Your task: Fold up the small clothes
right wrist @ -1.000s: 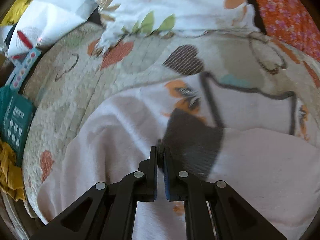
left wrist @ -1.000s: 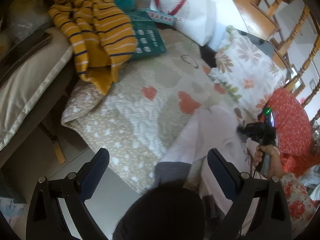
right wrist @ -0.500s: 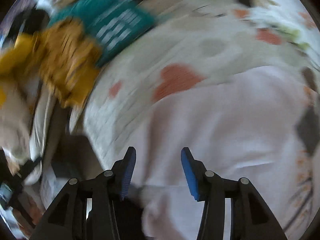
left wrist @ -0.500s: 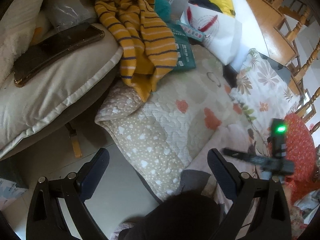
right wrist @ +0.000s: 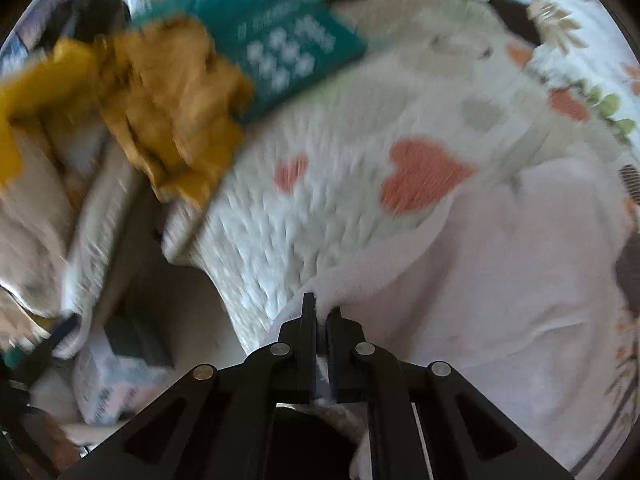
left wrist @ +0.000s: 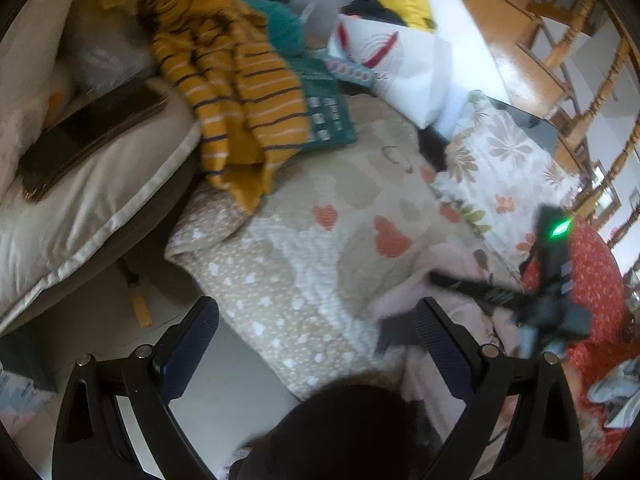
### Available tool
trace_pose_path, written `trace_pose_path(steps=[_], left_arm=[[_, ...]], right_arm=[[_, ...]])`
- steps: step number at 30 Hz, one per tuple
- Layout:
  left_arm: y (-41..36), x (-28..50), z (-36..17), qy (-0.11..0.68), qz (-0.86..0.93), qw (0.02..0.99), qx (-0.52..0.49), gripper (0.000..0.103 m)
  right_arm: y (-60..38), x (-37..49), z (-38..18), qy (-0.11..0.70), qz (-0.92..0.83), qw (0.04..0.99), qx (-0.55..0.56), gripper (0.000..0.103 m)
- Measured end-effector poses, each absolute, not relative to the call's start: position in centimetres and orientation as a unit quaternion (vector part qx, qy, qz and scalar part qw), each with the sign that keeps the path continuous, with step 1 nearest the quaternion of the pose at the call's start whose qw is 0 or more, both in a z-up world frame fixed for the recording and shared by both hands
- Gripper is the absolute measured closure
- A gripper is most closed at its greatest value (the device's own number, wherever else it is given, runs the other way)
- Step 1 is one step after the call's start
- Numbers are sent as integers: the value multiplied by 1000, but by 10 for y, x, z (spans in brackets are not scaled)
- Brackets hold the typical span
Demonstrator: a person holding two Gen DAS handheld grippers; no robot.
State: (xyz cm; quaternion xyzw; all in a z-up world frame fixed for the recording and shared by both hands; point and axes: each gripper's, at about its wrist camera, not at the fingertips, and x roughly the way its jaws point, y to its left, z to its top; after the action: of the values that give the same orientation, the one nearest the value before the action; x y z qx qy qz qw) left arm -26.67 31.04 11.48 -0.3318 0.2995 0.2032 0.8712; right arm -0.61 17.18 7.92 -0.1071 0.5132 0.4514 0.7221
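A pale pink small garment lies spread on the heart-print quilt. My right gripper is shut on the garment's near left edge, with pink cloth pinched between its pads. In the left wrist view the pink garment shows at lower right, and the right gripper reaches in over it, blurred, its green light lit. My left gripper hangs open above the quilt's near corner with nothing between its fingers.
A yellow striped garment drapes over a teal box and a beige cushion bearing a dark phone. A white bag, a floral pillow and red cloth border the quilt. A person's dark head sits low.
My right gripper let go at the garment's dark print, opened, swung left to the near edge and closed on the pink cloth. The left gripper rose a little, still open.
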Motion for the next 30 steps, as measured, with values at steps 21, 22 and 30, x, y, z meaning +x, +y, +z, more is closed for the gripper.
trace_pose_path(steps=[21, 22, 30], left_arm=[[207, -178, 131, 354, 97, 899, -241, 5], [204, -176, 130, 356, 95, 898, -240, 5], [170, -157, 125, 383, 69, 897, -208, 5]], right_arm=[[-241, 102, 120, 505, 75, 859, 17, 52], [-243, 98, 116, 508, 75, 858, 22, 52], [-264, 91, 66, 526, 53, 847, 61, 47]])
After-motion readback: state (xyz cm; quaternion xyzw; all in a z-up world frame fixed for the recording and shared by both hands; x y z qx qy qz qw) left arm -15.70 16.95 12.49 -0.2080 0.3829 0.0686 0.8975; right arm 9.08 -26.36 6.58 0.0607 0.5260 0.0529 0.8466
